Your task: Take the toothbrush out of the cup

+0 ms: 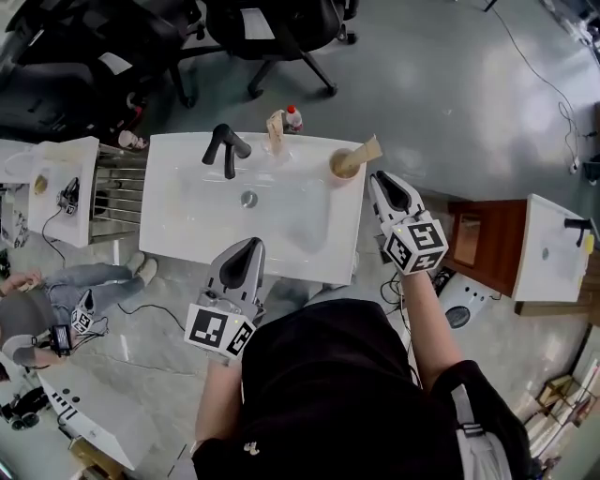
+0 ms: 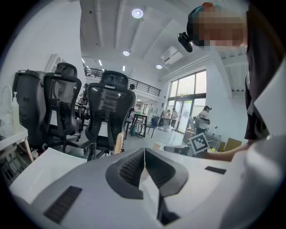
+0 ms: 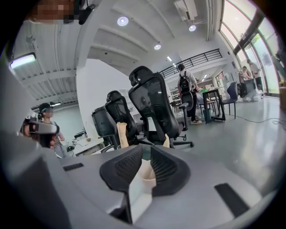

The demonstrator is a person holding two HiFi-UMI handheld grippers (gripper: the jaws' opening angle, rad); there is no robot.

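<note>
A tan cup [image 1: 341,165] stands at the back right corner of the white sink top [image 1: 309,234], with a wooden toothbrush [image 1: 364,153] leaning out of it to the right. My right gripper [image 1: 380,176] hovers just right of the cup, its tips close to it but apart from it. In the right gripper view the cup [image 3: 147,173] shows through the narrow gap of my right gripper [image 3: 146,150], which is slightly open and empty, and the toothbrush tip [image 3: 166,142] rises above it. My left gripper [image 1: 255,242] is shut and empty over the sink's front edge; in its own view, the left gripper [image 2: 144,150] has its jaws touching.
A black faucet [image 1: 225,148] and a drain [image 1: 248,198] sit mid-sink. A second wooden item [image 1: 275,131] and a red-capped bottle [image 1: 293,118] stand at the back edge. Office chairs [image 1: 272,28] are behind, a metal rack [image 1: 117,192] left, another sink [image 1: 553,244] right.
</note>
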